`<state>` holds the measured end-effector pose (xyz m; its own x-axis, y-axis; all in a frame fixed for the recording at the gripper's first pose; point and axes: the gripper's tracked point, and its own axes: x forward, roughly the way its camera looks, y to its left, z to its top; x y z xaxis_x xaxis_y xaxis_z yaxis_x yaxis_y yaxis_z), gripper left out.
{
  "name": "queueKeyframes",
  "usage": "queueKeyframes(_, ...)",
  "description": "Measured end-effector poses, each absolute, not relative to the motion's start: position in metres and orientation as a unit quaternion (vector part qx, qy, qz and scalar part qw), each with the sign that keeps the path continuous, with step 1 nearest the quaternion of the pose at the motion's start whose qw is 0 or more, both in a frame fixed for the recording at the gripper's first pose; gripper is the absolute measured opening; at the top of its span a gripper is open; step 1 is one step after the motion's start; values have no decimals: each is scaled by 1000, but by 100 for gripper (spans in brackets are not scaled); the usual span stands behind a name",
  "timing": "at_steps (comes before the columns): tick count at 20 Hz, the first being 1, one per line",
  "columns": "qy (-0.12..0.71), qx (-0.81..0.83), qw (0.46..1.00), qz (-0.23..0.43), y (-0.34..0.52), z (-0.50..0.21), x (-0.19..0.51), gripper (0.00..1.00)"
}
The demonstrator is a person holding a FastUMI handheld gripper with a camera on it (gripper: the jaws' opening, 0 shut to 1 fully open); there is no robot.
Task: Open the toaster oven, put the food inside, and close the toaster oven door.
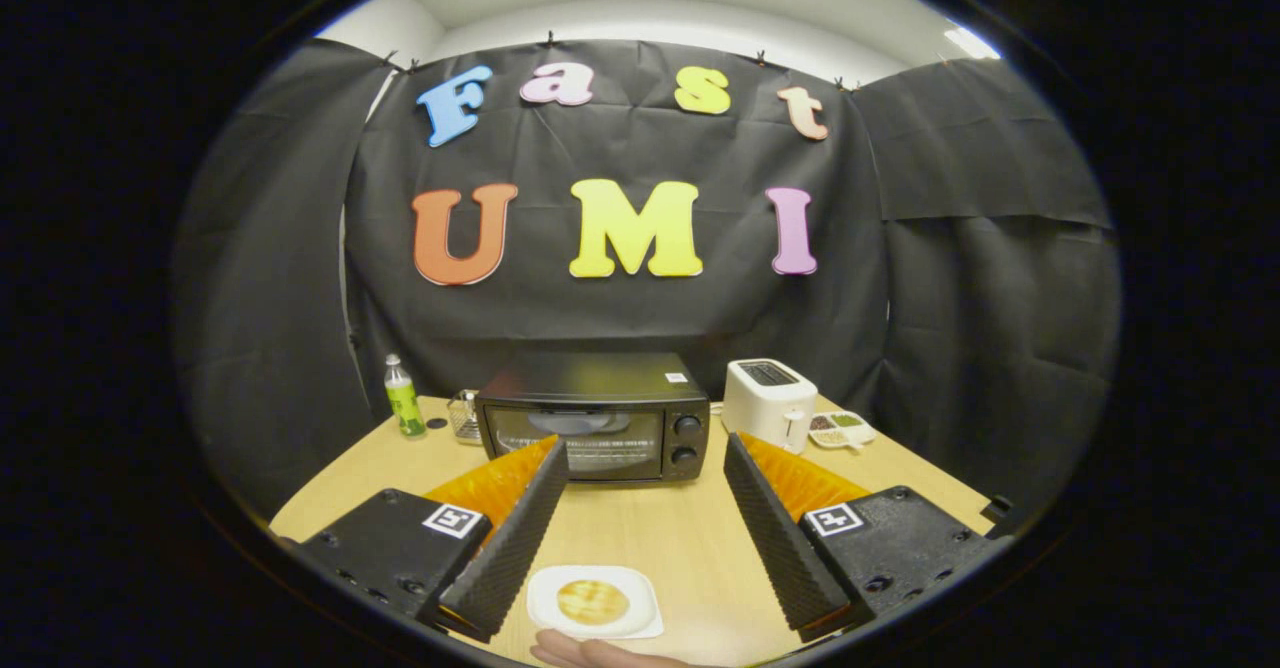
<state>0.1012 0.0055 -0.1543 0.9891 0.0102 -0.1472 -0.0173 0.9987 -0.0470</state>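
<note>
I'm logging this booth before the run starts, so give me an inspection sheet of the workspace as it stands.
Surface: wooden table, bare between the fingers.
Job's things: toaster oven at the table's far side, door shut; food on a white plate near the fingers' base.
Clutter: green bottle and a small glass container left of the oven; white toaster and a divided snack dish to its right.
Grippers: gripper open, fingers spread, holding nothing, aimed at the oven.
Cables: nothing seen.
Surroundings: black cloth wall behind the table; a person's hand at the plate's near rim.
</note>
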Motion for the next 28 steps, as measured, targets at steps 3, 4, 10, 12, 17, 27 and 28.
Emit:
queueKeyframes(3,79,-24,997,11,20,-162,129,100)
queueKeyframes(4,78,-23,997,14,25,-164,138,100)
queueKeyframes(10,80,-11,997,15,45,-179,202,100)
queueKeyframes(12,76,-18,997,15,52,-186,227,100)
queueKeyframes(17,89,-19,996,16,70,-213,285,100)
queueKeyframes(27,148,17,989,15,85,-250,344,100)
queueKeyframes(28,152,20,988,17,87,-249,345,100)
